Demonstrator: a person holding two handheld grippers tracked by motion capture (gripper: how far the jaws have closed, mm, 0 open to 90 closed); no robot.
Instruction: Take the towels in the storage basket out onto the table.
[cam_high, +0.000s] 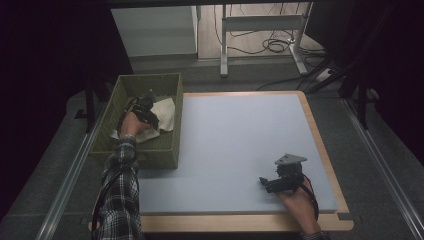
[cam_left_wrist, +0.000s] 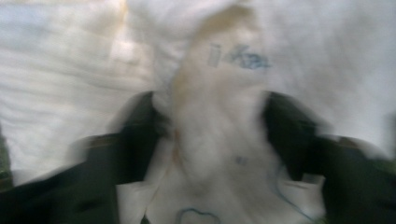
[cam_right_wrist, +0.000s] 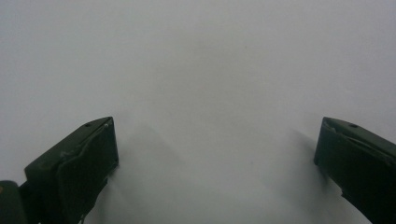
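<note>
Cloth (cam_left_wrist: 219, 140) fills the gap between the jaws of my left tool (cam_high: 145, 107), a bunched white fold pinched from both sides, though that close view is blurred. It lies inside the green basket (cam_high: 165, 150) at the bench's (cam_high: 240, 145) left edge. My right tool (cam_high: 272, 184) rests well apart on the grey bench top, its jaws spread wide with nothing between them.
</note>
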